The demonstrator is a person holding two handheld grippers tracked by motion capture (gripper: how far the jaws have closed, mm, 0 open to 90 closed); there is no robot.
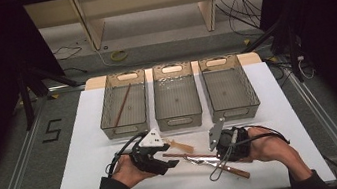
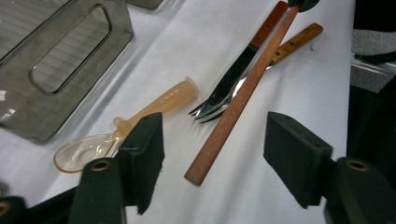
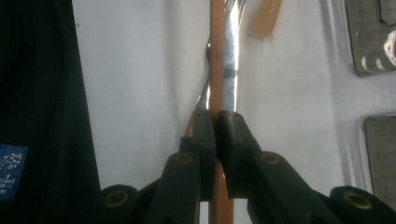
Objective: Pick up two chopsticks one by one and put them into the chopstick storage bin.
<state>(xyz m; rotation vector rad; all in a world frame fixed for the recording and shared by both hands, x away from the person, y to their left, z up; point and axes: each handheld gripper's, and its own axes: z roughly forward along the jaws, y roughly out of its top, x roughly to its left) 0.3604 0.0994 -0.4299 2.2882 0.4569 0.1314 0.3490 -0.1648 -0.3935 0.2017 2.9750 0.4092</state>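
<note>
A long brown wooden stick [image 1: 175,156] lies slanted across the white table top. My right gripper [image 3: 217,114] is shut on the stick [image 3: 216,56] partway along it. The stick's free end [image 2: 201,172] lies between the jaws of my left gripper [image 2: 219,149], which stand apart without touching it. In the high view, the left gripper [image 1: 173,163] comes from the left and the right gripper [image 1: 217,156] from the right. Under the stick lie a fork [image 2: 212,111] and another wooden-handled piece of cutlery [image 2: 268,29]. A translucent amber spoon [image 2: 154,107] lies beside the left jaw.
Three grey see-through bins stand in a row behind the cutlery: left [image 1: 126,129], middle [image 1: 179,122], right [image 1: 234,113]. A second brown stick [image 1: 122,104] lies in the left bin. The white table top [image 1: 84,152] ends just in front of the person's forearms.
</note>
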